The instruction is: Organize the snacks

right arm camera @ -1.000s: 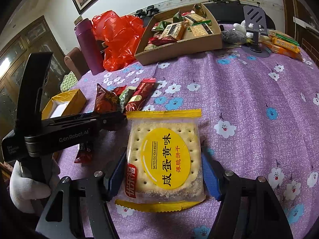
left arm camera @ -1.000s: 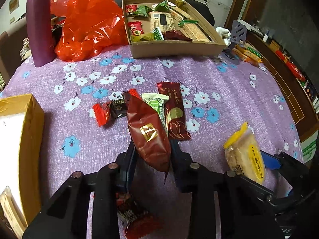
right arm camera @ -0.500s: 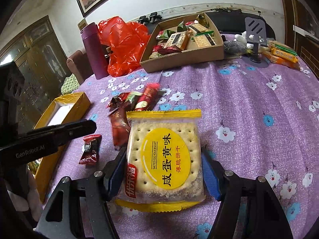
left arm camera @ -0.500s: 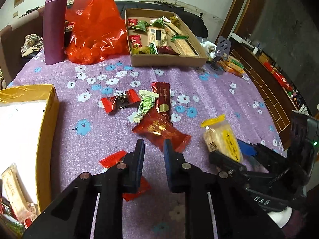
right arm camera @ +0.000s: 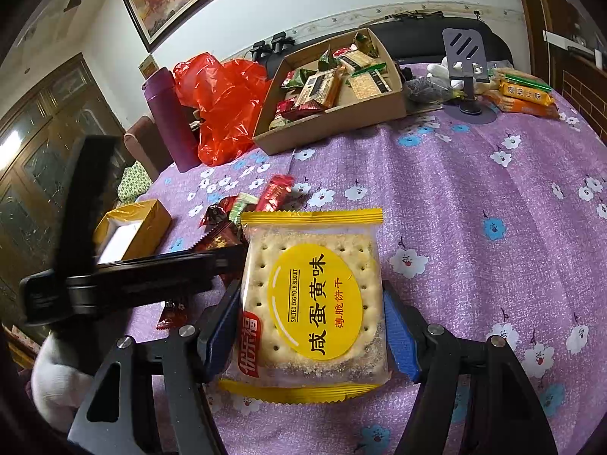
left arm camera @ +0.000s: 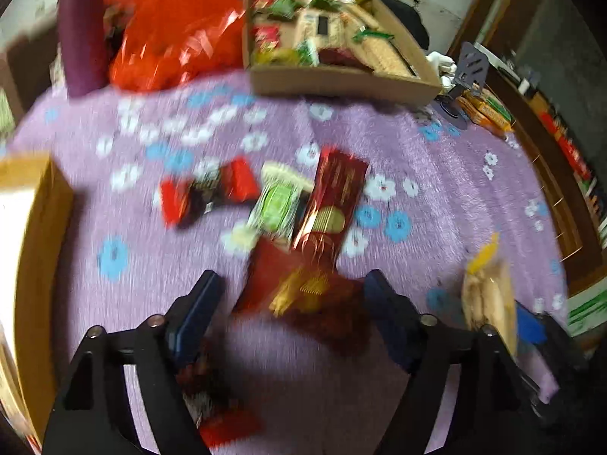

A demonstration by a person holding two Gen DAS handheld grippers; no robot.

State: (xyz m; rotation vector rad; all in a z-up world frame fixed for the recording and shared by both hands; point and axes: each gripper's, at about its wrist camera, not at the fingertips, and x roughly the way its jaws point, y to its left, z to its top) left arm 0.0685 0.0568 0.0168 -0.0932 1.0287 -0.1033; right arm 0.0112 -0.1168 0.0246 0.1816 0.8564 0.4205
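The tabletop (right arm camera: 474, 197) is covered by a purple flowered cloth. At its far edge a cardboard tray (right arm camera: 341, 121) is seen, already holding assorted snacks; beside it, toward the far left corner, a red bag (right arm camera: 224, 102) and a purple flask (right arm camera: 167, 113) are noted. A yellow box (right arm camera: 132, 223) stands at the left edge.

The right gripper (right arm camera: 311, 322) is clamped on a biscuit pack (right arm camera: 315, 295), which is held flat between the blue pads and above the cloth near the tabletop's near edge.

The left gripper (left arm camera: 292, 311) is spread wide, with nothing gripped. A dark red packet (left arm camera: 303, 295) lies between its jaws on the cloth; contact with either pad cannot be confirmed, as the left wrist view is badly blurred. Just beyond it a maroon bar (left arm camera: 334, 204), a green candy (left arm camera: 277, 204) and a red candy (left arm camera: 205, 193) lie clustered mid-tabletop. A further red wrapper (left arm camera: 224, 424) is seen under the gripper body.

Risks judged:
- The packet overlaps the bar and candy; a closing grasp could catch a neighbour or push the cluster apart.
- The foil is slick and soft; a pinch at its edge could slip.
- The two grippers are close together; a collision could dislodge the biscuit pack.
- The biscuit is brittle and could crack under excess clamping.
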